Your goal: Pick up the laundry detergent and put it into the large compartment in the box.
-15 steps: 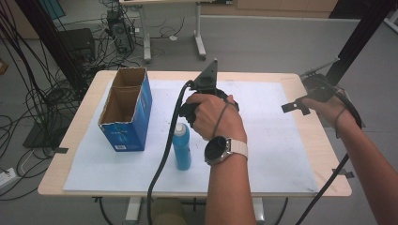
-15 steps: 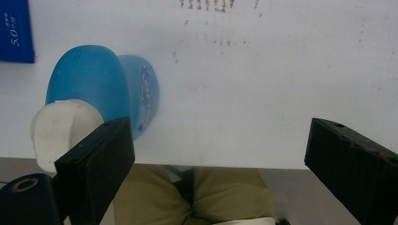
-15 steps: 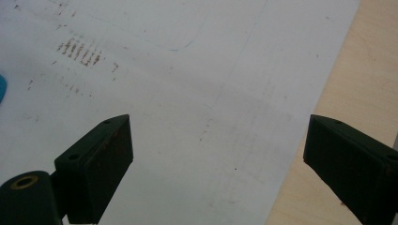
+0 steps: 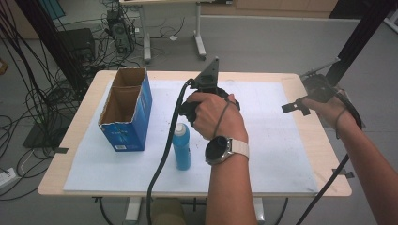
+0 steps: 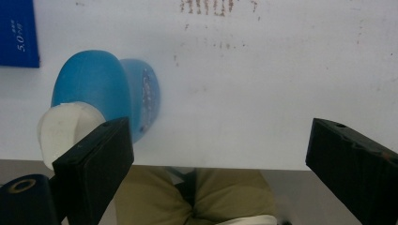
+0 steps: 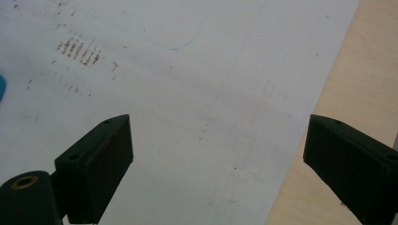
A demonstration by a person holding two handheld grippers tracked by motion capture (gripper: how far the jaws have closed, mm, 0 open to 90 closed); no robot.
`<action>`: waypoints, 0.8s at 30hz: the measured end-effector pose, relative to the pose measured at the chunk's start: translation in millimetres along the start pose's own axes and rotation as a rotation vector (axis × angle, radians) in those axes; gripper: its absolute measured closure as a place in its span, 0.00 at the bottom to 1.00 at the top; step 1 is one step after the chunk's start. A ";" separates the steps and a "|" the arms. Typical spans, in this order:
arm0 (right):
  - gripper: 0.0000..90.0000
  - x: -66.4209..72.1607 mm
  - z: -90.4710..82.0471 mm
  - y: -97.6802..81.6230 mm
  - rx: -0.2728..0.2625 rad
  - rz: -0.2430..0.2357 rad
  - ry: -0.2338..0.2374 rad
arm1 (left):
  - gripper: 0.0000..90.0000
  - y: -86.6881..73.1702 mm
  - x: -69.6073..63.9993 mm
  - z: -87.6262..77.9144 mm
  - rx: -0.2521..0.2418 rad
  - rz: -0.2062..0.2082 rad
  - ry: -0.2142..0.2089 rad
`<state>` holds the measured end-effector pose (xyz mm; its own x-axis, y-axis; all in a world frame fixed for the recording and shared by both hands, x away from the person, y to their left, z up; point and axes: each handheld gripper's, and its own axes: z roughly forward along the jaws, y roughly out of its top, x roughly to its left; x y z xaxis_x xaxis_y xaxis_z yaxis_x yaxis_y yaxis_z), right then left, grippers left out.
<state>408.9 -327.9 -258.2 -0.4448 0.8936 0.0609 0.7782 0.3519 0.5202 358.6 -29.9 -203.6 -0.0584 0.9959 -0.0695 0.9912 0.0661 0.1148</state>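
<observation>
Above the middle of the white sheet, the left gripper (image 4: pixel 209 101) hangs in the person's left hand (image 4: pixel 213 117), fist wrapped over the black body, knuckles up, a round-faced watch on a pale strap (image 4: pixel 225 149) at the wrist; the forearm comes straight up from the near edge. The grey three-cornered plate stands on the gripper's far end and a thick black cable drops from it toward the near table edge. In the left gripper view its two black jaws stand wide apart, released, with bare sheet and the near table edge between them. The blue plastic bottle with a white cap (image 5: pixel 101 101) stands upright just beside the left-hand jaw in that view, outside the gap, its cap partly hidden behind the jaw; I cannot tell whether it touches the jaw. From above, the bottle (image 4: pixel 181 147) sits on the sheet just left of the left hand, near the front edge. The right gripper (image 4: pixel 307 98) is held over the right border of the table, hand (image 4: pixel 331 110) angled inward with a strap across the wrist; its jaws are likewise spread, over the edge of the white sheet (image 6: pixel 187 93) and bare light wooden tabletop (image 6: pixel 347 84). An open-topped blue cardboard box (image 4: pixel 126 110) stands at the sheet's far left, well apart from both grippers.
</observation>
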 end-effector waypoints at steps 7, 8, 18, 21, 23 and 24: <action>0.09 -0.4 2.9 -0.2 0.002 0.000 0.007 | 0.06 0.6 0.0 -7.1 -0.029 0.004 0.020; 0.09 -0.2 2.9 -0.3 0.001 0.001 0.007 | 0.06 1.0 0.4 -8.8 -0.030 0.006 0.017; 0.09 -1.1 2.3 -1.4 0.000 0.002 0.007 | 0.06 1.1 14.0 -23.1 -0.057 -0.026 0.021; 0.09 -0.3 2.8 -1.2 -0.001 0.001 0.009 | 0.07 0.4 20.1 -24.2 -0.059 -0.037 0.026; 0.09 0.3 3.0 -1.0 -0.002 0.000 0.010 | 0.07 -0.1 24.9 -24.2 -0.063 -0.045 0.026; 0.09 0.7 3.2 -0.8 -0.002 -0.002 0.011 | 0.07 -0.2 26.4 -24.0 -0.064 -0.046 0.027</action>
<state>409.4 -326.6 -261.4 -0.4507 0.8900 0.0690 0.7767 0.3528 0.5218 354.0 -2.1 -181.6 -0.1079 0.9929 -0.0493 0.9777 0.1150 0.1757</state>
